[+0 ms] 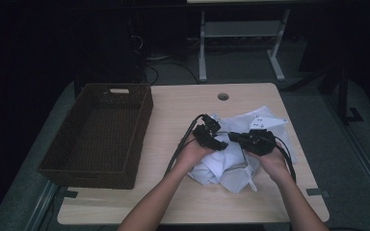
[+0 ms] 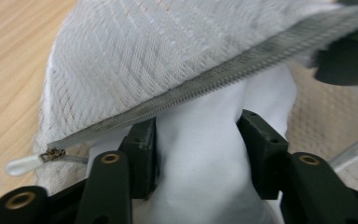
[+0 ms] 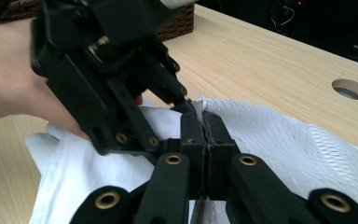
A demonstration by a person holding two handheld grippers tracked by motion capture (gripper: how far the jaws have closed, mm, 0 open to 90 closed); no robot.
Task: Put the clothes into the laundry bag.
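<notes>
A white mesh laundry bag (image 1: pixel 265 120) lies crumpled on the right half of the table, with a plain white cloth (image 1: pixel 212 166) at its mouth. In the left gripper view, the bag's grey zipper (image 2: pixel 223 74) runs across above the jaws and its pull (image 2: pixel 25 163) hangs at the left. My left gripper (image 2: pixel 196 135) stands open, with the white cloth (image 2: pixel 200 158) bulging between its jaws under the bag's edge. My right gripper (image 3: pixel 206 126) is shut on the mesh bag's (image 3: pixel 289 140) edge and holds it up. The two grippers are close together, left gripper (image 1: pixel 220 144) beside right gripper (image 1: pixel 236 137).
A dark wicker basket (image 1: pixel 144 120) stands on the left of the wooden table (image 1: pixel 183 106). A round cable hole (image 1: pixel 223 96) sits near the far edge. Cables trail from both grippers towards the person. Desk legs and dark floor lie beyond the table.
</notes>
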